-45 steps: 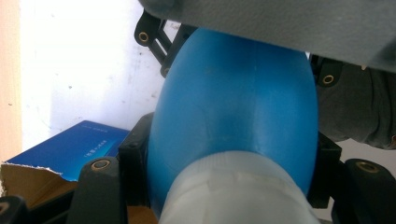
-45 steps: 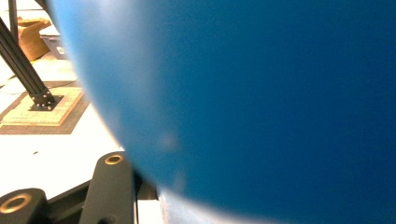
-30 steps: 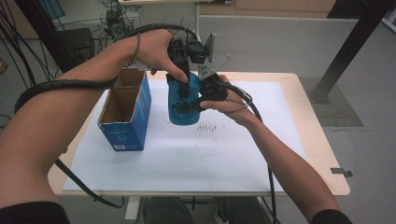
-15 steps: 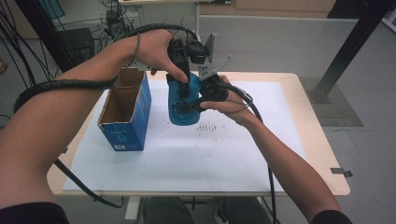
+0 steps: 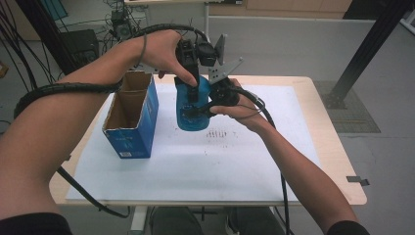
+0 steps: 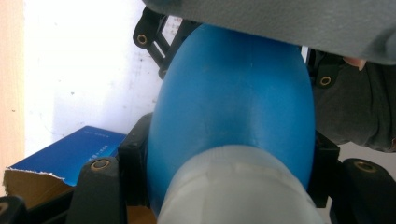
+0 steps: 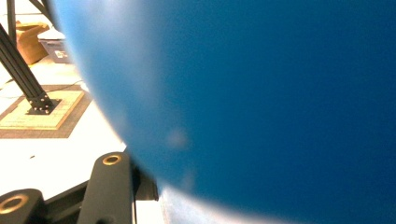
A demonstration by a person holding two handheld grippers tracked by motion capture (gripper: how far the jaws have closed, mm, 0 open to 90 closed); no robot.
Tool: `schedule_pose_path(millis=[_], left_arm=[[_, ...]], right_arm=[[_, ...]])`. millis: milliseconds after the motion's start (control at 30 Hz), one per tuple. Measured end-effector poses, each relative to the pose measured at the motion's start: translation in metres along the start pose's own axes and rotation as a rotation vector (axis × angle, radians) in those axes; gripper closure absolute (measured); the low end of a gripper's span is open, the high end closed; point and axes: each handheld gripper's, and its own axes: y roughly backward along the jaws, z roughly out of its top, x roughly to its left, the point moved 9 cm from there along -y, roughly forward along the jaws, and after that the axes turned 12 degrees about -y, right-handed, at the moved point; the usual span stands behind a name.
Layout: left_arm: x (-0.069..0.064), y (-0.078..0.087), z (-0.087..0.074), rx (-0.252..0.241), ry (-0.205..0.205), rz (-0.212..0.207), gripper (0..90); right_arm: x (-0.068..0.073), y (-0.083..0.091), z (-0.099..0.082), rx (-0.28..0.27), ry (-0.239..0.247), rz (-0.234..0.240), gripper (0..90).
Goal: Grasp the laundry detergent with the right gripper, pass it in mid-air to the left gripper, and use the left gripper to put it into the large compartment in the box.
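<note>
Black left gripper (image 5: pixel 193 93) and right gripper (image 5: pixel 208 105), brass-ringed screws, grey three-cornered plates, thick black cables; forearms bare, dark sleeves at bottom corners.

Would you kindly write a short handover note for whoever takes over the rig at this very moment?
Left tool: shut on the blue bottle, gripping its upper part from above.
Right tool: against the bottle's side; its grip cannot be judged.
The bottle is beside the open blue box, over the white sheet; whether it rests on it is unclear.
Done: bottle is in hand.
Left: probably placing it in the box, which looks empty.
</note>
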Motion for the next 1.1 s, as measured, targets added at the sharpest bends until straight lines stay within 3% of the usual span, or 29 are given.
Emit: schedule_pose_path(millis=[867, 967, 1100], left_arm=[[0.0004, 0.0012, -0.001, -0.006, 0.01, 0.008, 37.1], [-0.0006, 0.0008, -0.0016, -0.014, 0.022, -0.002, 37.1], [-0.0007, 0.0014, -0.0023, -0.01, 0.028, -0.004, 37.1]], right_arm=[[-0.0008, 0.0001, 0.001, -0.009, 0.001, -0.007, 42.4], [-0.0026, 0.0003, 0.0017, -0.023, -0.013, -0.024, 31.2], [-0.0035, 0.0053, 0.0021, -0.031, -0.017, -0.039, 26.1]])
